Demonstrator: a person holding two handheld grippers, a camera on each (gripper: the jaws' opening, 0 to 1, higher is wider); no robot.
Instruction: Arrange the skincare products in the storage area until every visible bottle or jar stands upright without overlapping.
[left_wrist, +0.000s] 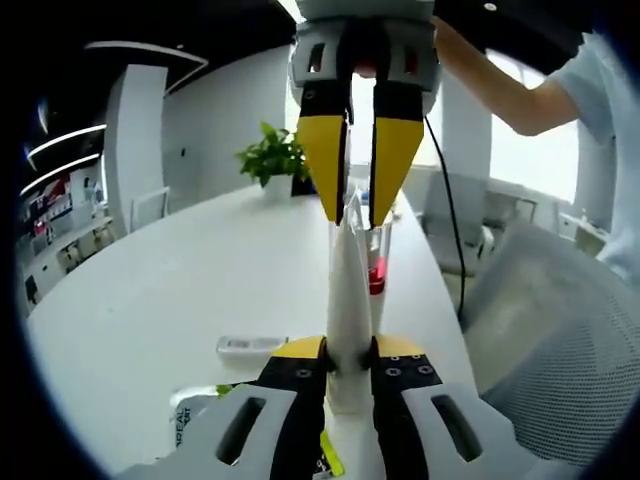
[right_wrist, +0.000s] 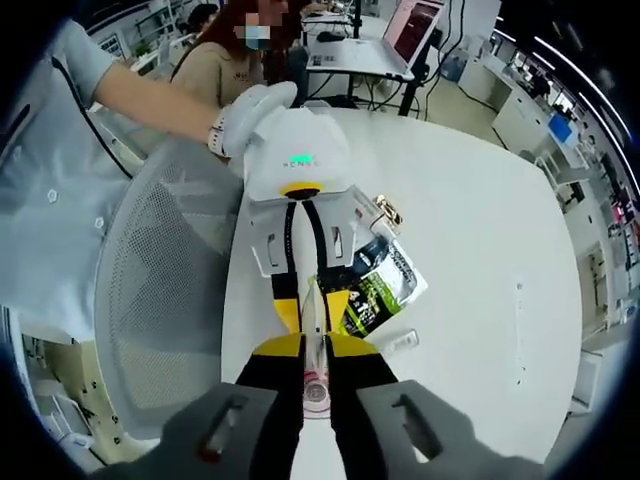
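A slim white tube (left_wrist: 347, 290) hangs above the white table (left_wrist: 200, 270), held at both ends. My left gripper (left_wrist: 350, 348) is shut on its near, wider end. My right gripper (left_wrist: 357, 215) comes down from the top of the left gripper view and is shut on the tube's narrow far end. In the right gripper view my right gripper (right_wrist: 318, 345) pinches the tube (right_wrist: 318, 385) just past its round end, and the left gripper (right_wrist: 313, 318) meets it from above. A clear piece with red (left_wrist: 376, 272) shows just behind the tube.
A black and green packet (right_wrist: 382, 280), a gold item (right_wrist: 388, 212) and a small white object (right_wrist: 400, 342) lie on the table (right_wrist: 480, 220). A mesh chair (right_wrist: 160, 300) stands by the table edge. A potted plant (left_wrist: 272, 155) stands at the far end. A person sits by a laptop (right_wrist: 415, 25).
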